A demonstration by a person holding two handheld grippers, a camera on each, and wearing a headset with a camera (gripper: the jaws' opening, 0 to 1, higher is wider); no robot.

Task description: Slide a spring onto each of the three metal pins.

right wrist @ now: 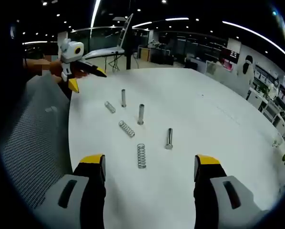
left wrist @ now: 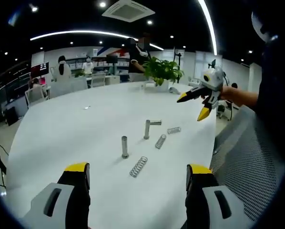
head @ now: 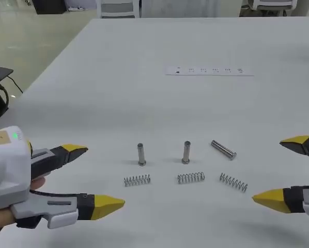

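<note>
Beyond pins (head: 186, 153), illegible label strip (head: 210, 71)

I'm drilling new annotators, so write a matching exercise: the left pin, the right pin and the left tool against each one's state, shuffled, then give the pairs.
Things, as placed in the head view:
A. right pin
B. left tool
C. left pin

States:
1. standing upright
2. lying on its side
3. open, holding nothing

Pairs: A-2, B-3, C-1.
</note>
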